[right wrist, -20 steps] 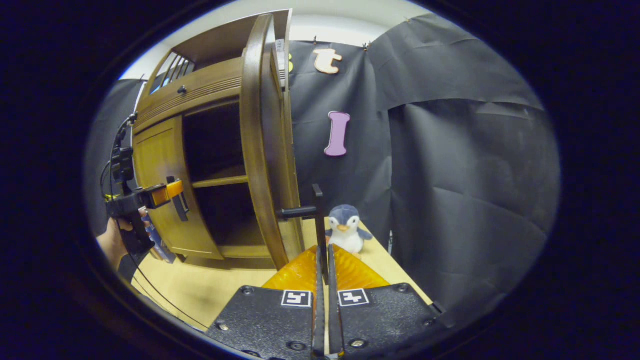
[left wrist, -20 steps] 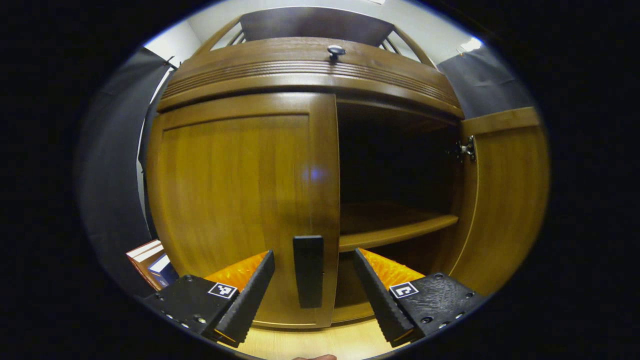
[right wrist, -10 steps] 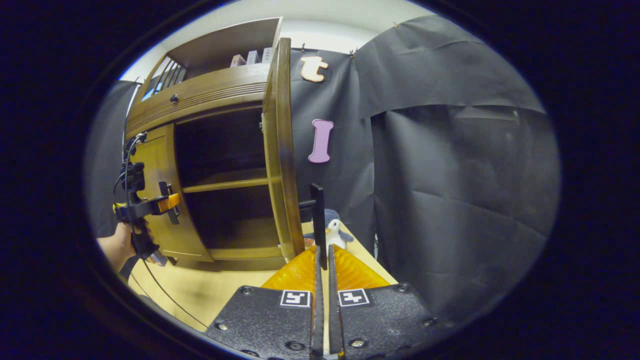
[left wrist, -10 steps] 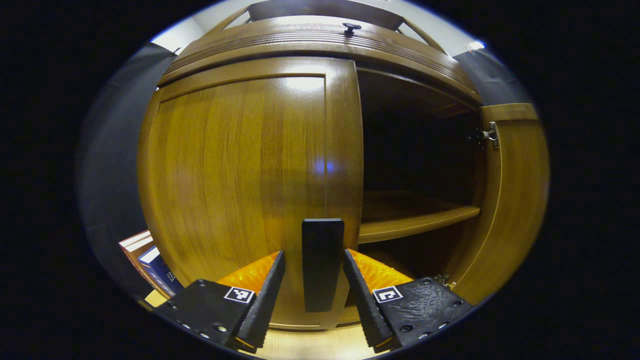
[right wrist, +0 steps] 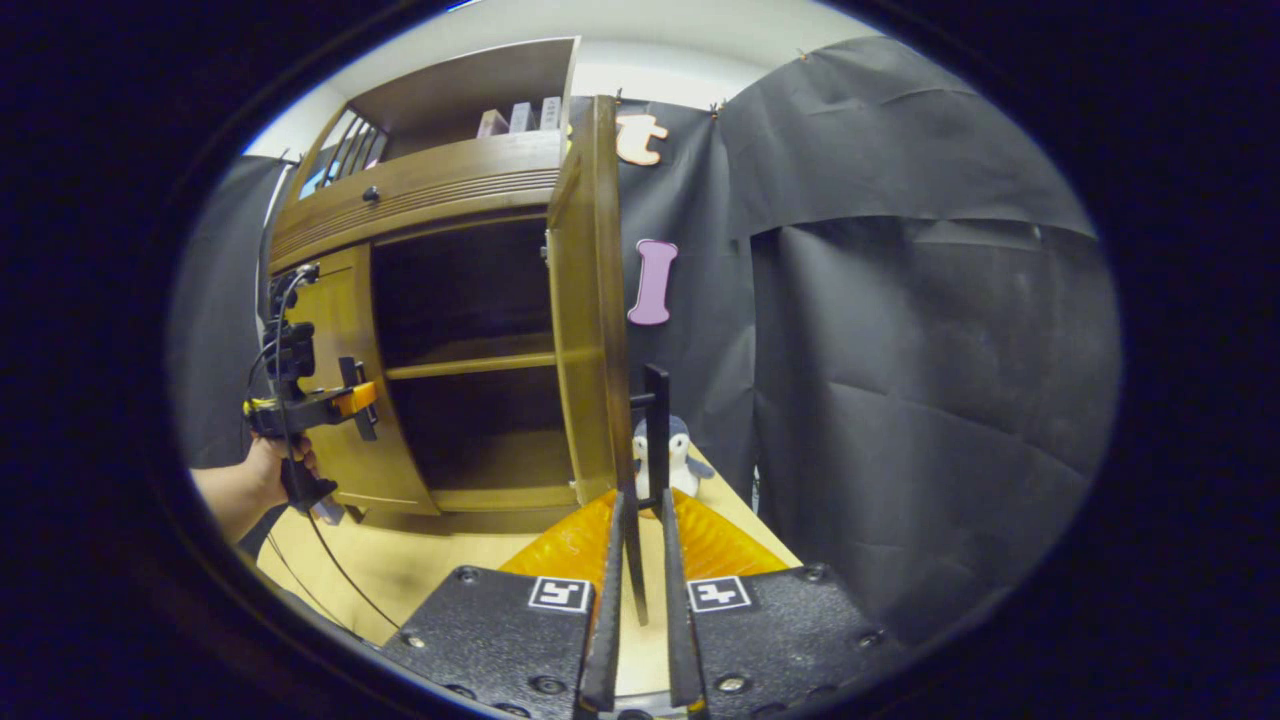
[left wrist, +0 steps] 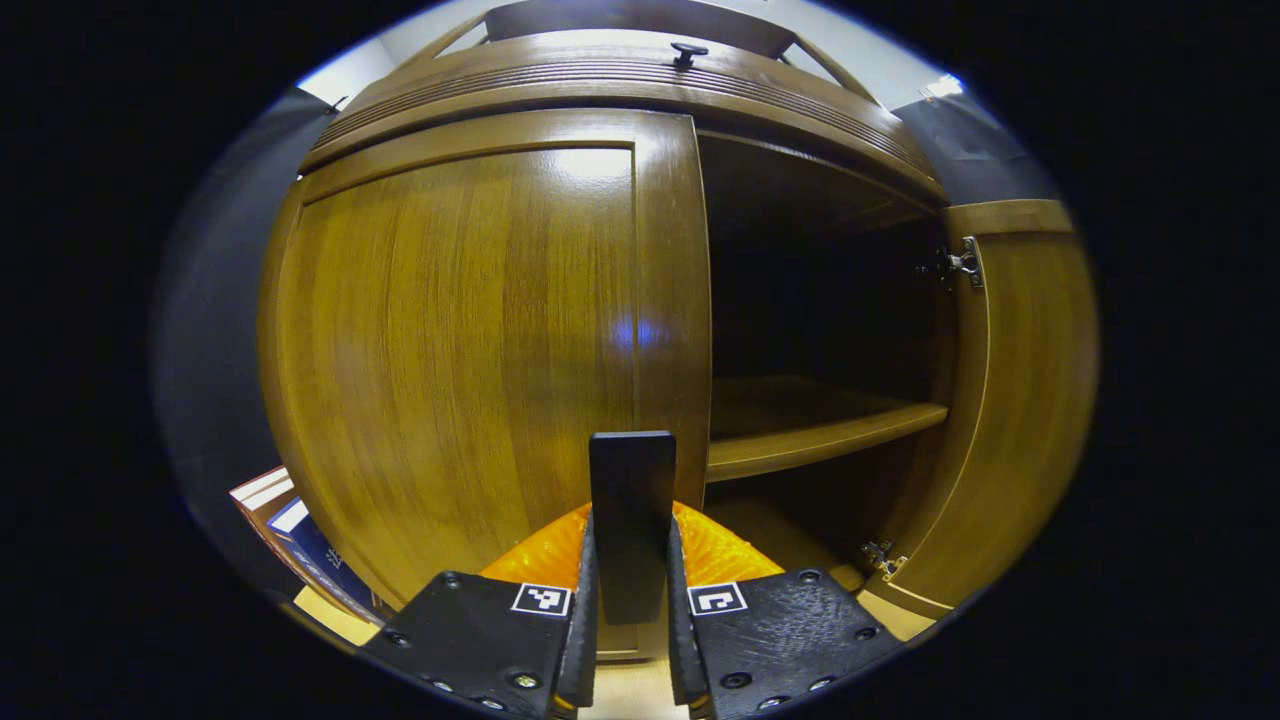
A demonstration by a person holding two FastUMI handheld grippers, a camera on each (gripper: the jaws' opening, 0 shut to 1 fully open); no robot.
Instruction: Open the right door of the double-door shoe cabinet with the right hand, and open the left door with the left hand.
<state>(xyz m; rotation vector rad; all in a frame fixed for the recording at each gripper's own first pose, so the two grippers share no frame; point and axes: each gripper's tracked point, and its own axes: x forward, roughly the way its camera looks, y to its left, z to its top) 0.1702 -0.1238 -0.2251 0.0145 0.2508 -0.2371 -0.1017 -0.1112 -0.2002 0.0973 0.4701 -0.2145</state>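
Shoe cabinet (right wrist: 440,190) stood on the tabletop (right wrist: 400,580); its right door (right wrist: 590,300) hung wide open, left door (left wrist: 450,330) closed. Left gripper (left wrist: 630,640) clamped the left handle (left wrist: 630,520); right gripper (right wrist: 640,640) loosened around the right handle (right wrist: 655,430).

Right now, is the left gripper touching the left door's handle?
Touching. In the left gripper view, the left gripper has both jaws pressed against the sides of the left door's handle, with no gap on either side.
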